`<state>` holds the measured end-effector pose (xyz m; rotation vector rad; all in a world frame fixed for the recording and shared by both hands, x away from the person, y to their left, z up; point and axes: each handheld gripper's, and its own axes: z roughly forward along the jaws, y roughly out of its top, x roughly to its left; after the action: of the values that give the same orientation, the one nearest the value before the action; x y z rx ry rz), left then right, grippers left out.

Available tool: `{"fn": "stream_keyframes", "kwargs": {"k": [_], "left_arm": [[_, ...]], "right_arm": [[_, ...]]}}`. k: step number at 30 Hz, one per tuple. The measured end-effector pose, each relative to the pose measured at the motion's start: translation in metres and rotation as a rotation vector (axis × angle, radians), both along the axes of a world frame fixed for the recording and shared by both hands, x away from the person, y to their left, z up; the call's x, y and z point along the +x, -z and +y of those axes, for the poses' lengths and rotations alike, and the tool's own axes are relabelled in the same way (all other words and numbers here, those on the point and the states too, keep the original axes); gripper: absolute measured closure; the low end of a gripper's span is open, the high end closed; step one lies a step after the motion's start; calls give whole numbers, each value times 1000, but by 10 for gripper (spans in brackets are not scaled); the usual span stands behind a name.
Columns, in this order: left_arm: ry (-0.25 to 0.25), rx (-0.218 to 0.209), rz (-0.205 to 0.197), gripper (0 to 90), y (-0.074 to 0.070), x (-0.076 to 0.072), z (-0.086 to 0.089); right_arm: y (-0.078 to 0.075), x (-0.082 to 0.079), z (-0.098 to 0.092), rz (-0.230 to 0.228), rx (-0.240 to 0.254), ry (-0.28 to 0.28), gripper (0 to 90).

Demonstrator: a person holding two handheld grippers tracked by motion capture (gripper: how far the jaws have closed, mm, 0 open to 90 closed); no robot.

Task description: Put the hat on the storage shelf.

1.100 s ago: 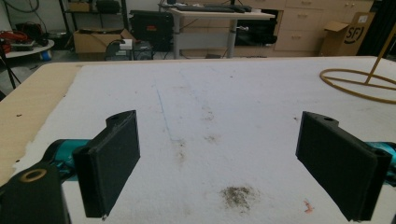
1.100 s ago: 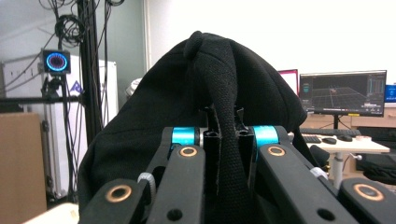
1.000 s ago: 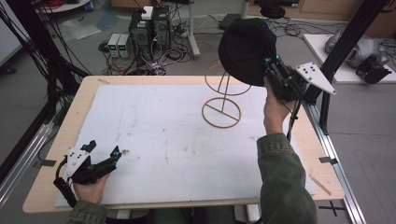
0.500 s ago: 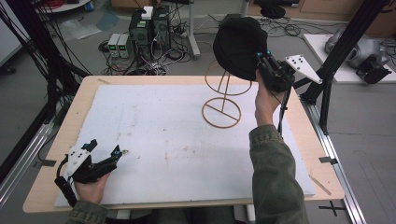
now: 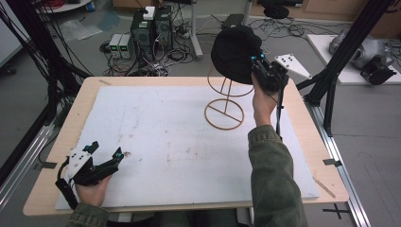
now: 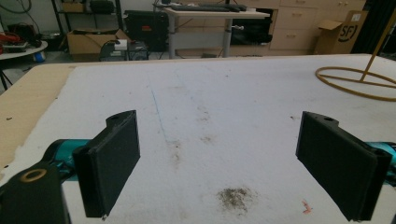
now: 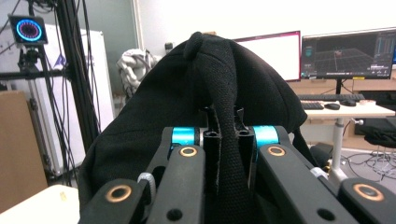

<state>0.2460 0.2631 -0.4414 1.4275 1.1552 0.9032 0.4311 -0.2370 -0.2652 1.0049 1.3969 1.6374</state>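
While the right gripper [image 5: 257,64] pinches the hat [image 5: 234,52] by its brim, the hat hangs over the stand [image 5: 224,101] near the table's far right corner | hat: soft, light, floppy | left gripper [image 5: 105,152]: open, empty

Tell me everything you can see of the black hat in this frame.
The hat is black, of soft woven or knitted fabric, with a rounded crown and a small button on top in the right gripper view. It hangs in the air over the top ring of the gold wire stand, at the table's far right. Whether it touches the ring cannot be told. The right claw is shut on a fold of it, pinching the fabric between its jaws.
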Motion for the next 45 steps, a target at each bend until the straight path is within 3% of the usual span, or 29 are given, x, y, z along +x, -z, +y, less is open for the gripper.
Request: {"fn": "stream_keyframes", "kwargs": {"k": [7, 20, 27, 38, 45], "left_arm": [[1, 2, 2, 140, 0, 0, 0], [5, 0, -1, 142, -1, -1, 0], [11, -1, 0, 142, -1, -2, -1], [20, 5, 1, 142, -1, -2, -3], [22, 4, 6, 142, 0, -1, -4]], "right_arm": [[3, 3, 6, 23, -19, -19, 866], [5, 0, 18, 102, -122, -34, 839], [5, -2, 19, 147, -102, -12, 806], [8, -4, 20, 160, -90, -8, 749], [8, -6, 22, 139, -106, 61, 604]]}}
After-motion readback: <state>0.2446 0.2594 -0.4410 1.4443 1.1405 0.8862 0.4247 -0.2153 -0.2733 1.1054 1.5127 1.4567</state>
